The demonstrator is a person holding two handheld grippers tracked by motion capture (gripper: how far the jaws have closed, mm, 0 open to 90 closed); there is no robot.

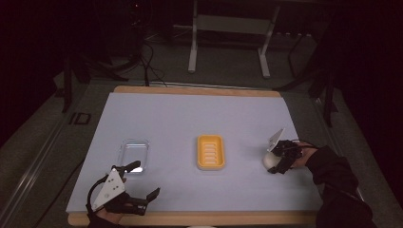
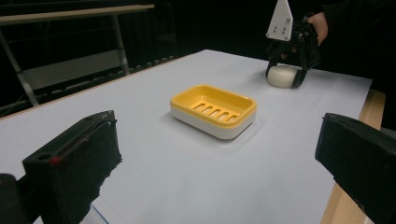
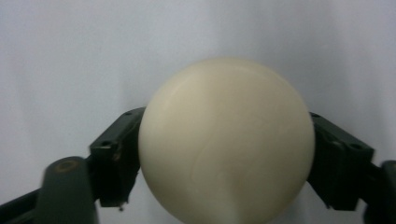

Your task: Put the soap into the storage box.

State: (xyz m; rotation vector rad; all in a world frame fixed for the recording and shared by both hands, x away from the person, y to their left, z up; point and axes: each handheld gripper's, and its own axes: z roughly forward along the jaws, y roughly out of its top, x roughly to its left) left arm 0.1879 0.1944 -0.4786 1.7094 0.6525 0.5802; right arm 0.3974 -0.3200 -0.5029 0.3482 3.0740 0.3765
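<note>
Soap, round and cream-white, sits clamped between the black jaws of the right gripper, pads pressing on both its sides, resting on the pale table sheet. Off to that gripper's side lies the yellow soap dish, well apart. The left gripper hangs wide and holds nothing, just beside a clear lid.

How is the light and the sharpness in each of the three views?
High view: the pale blue table cover is evenly lit, surroundings dark, glare on the clear plastic lid. Left gripper view: yellow soap dish sharp, near jaws soft. Right gripper view: round cream soap bar close and slightly blurred.
</note>
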